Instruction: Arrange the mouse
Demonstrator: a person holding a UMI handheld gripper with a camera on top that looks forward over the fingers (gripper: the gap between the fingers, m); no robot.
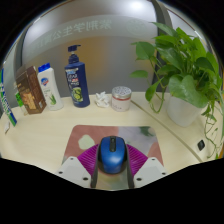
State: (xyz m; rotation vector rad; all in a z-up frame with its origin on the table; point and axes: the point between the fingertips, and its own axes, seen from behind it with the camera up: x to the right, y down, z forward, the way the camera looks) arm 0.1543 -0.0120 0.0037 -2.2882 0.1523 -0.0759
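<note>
Tongs (pixel 111 172): both fingers sit at either side of a blue mouse (pixel 111 153), pink pads flanking its body. Contact looks close on both sides, but whether they press or merely bracket the shell is not visible; cannot tell grasp state.

Mouse: lies between the fingers on a grey-pink mouse mat (pixel 88 138), toward the near edge of the desk (pixel 40 135). Long axis runs straight away from the tongs, toward the far edge of the desk. Scroll wheel shows at the far end, so the nose points away, tail toward the tongs.

Beyond the mat, along the far edge: a blue shampoo bottle (pixel 76 73), a white bottle (pixel 49 86), a brown box (pixel 29 89), a small round tin (pixel 121 97). A potted plant (pixel 182 70) stands at the far right corner.

Judgement on step: squeeze across the narrow waist, fingers parallel to the long axis, pads level, so the shell does not twist or squirt forward. Keep it low over the mat when shifting.
</note>
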